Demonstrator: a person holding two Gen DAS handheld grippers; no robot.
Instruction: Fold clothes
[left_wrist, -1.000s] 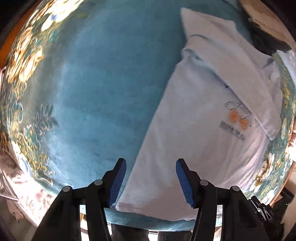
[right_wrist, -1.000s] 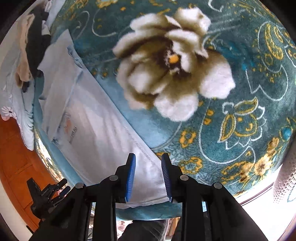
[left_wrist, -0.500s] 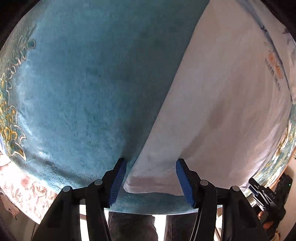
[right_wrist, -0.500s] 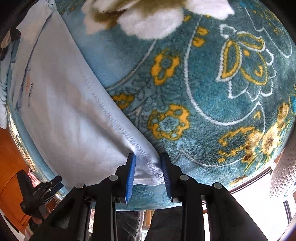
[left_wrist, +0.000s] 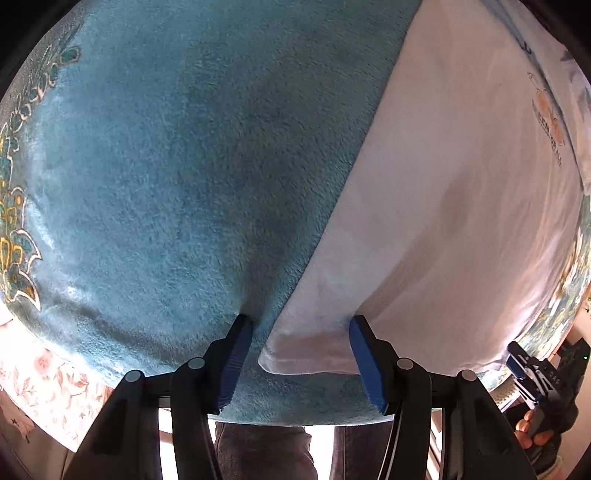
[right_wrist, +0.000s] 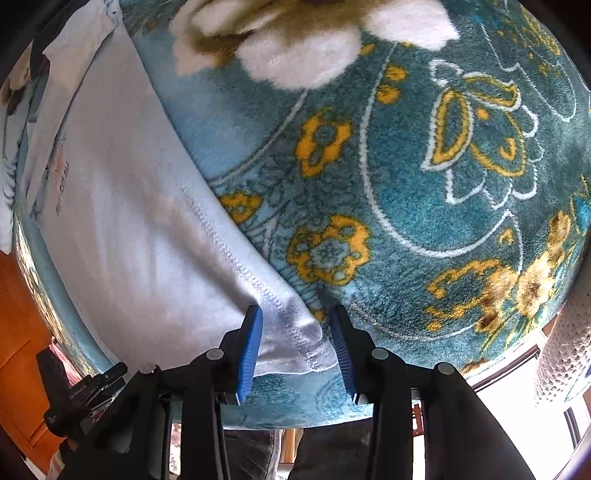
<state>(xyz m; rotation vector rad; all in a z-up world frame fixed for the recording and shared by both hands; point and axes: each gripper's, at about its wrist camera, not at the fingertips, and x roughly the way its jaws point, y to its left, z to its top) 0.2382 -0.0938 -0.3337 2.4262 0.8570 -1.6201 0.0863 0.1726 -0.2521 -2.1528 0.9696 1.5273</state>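
Lying flat on a teal plush blanket (left_wrist: 166, 166), a pale T-shirt (left_wrist: 461, 206) has one bottom corner reaching in between the fingers of each gripper.

At the left gripper (left_wrist: 300, 325), the jaws stand wide apart. Its left blue pad (left_wrist: 236, 362) presses the bare blanket just beside the shirt's edge, and its right blue pad (left_wrist: 365, 365) rests on the cloth itself, so the shirt's near-left corner sits inside the gap without being pinched. Ahead and to the right of this gripper the shirt runs away, with a small orange print and dark lettering (left_wrist: 550, 125) far ahead near the right edge of view. Far right and below, a hand (left_wrist: 532, 432) grips the black handle of the other tool.

At the right gripper (right_wrist: 295, 317), the jaws are open, somewhat narrower than the left pair. The shirt (right_wrist: 129, 221) spreads ahead and to the left of it; its stitched hem (right_wrist: 229, 254) runs diagonally down into the gap, and the corner fabric bunches between the two pads, touching the left one. Whether the right pad touches the cloth I cannot tell. To the right of this gripper the blanket (right_wrist: 424, 206) shows yellow flowers and white outlines, with a large white blossom (right_wrist: 303, 48) well ahead.
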